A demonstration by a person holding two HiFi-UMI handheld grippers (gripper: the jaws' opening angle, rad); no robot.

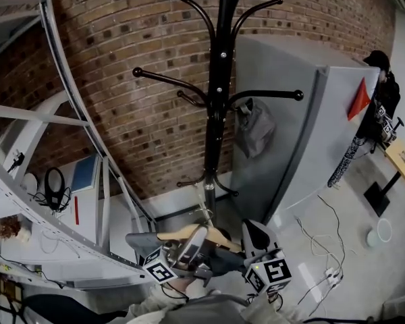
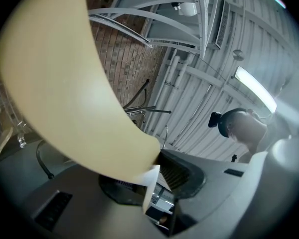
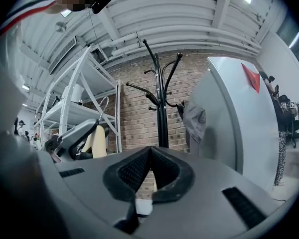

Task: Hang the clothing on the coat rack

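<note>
Wooden hanger (image 1: 189,233), clamped in left gripper (image 1: 194,250) short of the coat rack (image 1: 219,113), could twist loose while hooking on; right gripper (image 3: 149,156) jaws together.

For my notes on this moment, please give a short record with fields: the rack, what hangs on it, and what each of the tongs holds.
rack: black coat rack, upright before the brick wall
on rack: one grey cloth item, hanging on its right side
left tongs: closed on a wooden hanger
right tongs: closed, nothing seen between them
hanger on rack: not yet; held low in front of it
</note>
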